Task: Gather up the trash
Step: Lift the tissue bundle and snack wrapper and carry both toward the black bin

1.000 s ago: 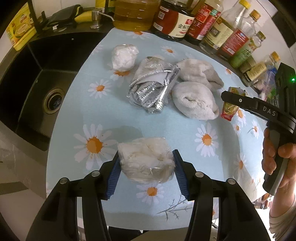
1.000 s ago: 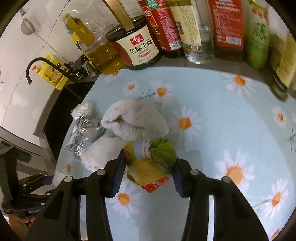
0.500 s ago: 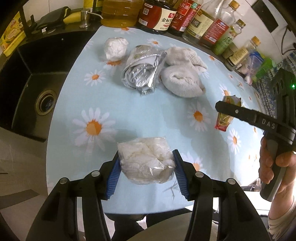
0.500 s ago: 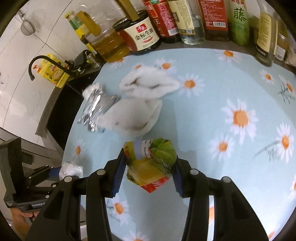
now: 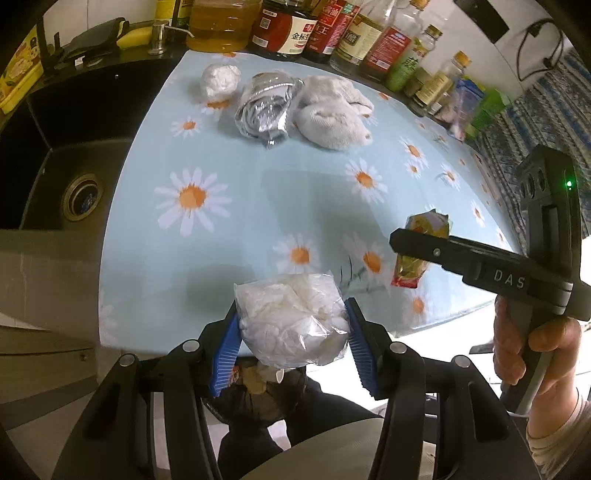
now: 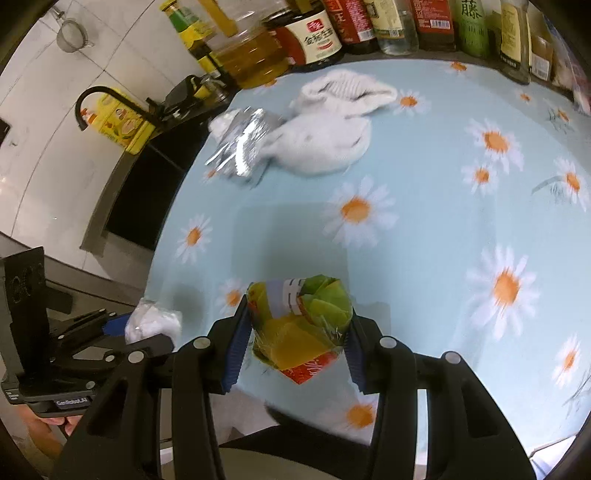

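My left gripper (image 5: pixel 291 343) is shut on a clear plastic bag of white crumpled paper (image 5: pixel 291 321), held over the counter's front edge above a dark trash bag (image 5: pixel 258 391) with scraps in it. My right gripper (image 6: pixel 295 339) is shut on a crumpled yellow, green and red wrapper (image 6: pixel 299 321), lifted above the daisy-print cloth (image 6: pixel 424 221) near its front edge. In the left wrist view the right gripper (image 5: pixel 413 254) and its wrapper (image 5: pixel 421 251) are at the right. On the cloth lie a silver foil wrapper (image 5: pixel 264 107), a small white wad (image 5: pixel 219 81) and a white towel (image 5: pixel 332 110).
A black sink (image 5: pixel 55 162) with a drain lies left of the cloth. Oil and sauce bottles (image 5: pixel 332 29) line the back edge. A black tap (image 6: pixel 107 99) and a yellow box (image 6: pixel 118 122) stand behind the sink. A hand (image 5: pixel 535 350) holds the right gripper's handle.
Both grippers have drawn back from the middle of the cloth toward its front edge, each still holding its piece of trash. The dark trash bag has come into view below the left gripper.
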Available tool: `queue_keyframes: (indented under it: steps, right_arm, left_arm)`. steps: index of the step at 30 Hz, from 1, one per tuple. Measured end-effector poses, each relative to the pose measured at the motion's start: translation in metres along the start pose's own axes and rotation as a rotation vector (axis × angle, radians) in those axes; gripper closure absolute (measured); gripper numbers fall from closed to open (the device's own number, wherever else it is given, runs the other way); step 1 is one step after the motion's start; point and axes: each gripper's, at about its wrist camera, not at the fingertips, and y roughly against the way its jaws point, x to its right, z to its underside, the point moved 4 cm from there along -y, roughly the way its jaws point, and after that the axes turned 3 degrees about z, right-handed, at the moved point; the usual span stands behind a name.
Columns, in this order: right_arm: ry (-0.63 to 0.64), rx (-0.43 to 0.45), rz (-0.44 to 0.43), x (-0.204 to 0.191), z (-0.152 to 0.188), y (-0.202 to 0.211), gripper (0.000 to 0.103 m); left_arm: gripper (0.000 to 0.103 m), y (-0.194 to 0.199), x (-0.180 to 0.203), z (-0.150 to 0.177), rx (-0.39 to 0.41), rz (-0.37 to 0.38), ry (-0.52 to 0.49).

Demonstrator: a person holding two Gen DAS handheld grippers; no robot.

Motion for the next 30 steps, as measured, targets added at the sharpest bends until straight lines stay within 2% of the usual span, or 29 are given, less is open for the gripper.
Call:
queue_keyframes:
  steps: [9,19,30]
  right_arm:
    - [0.031,-0.012,-0.021,-0.035,0.051,0.003,0.057]
    - [0.03,-0.058,-0.01,-0.048,0.095,-0.009,0.056]
    - [0.02,-0.104,0.008,-0.044,0.114,-0.031,0.056]
  left_arm:
    - [0.051,0.009,-0.011,0.047,-0.034,0.014,-0.019]
    - [0.051,0.005,-0.026,0.091,-0.09,0.029,-0.008]
    - [0.051,-0.022,-0.03,0.123,-0.19,0.041,-0.011]
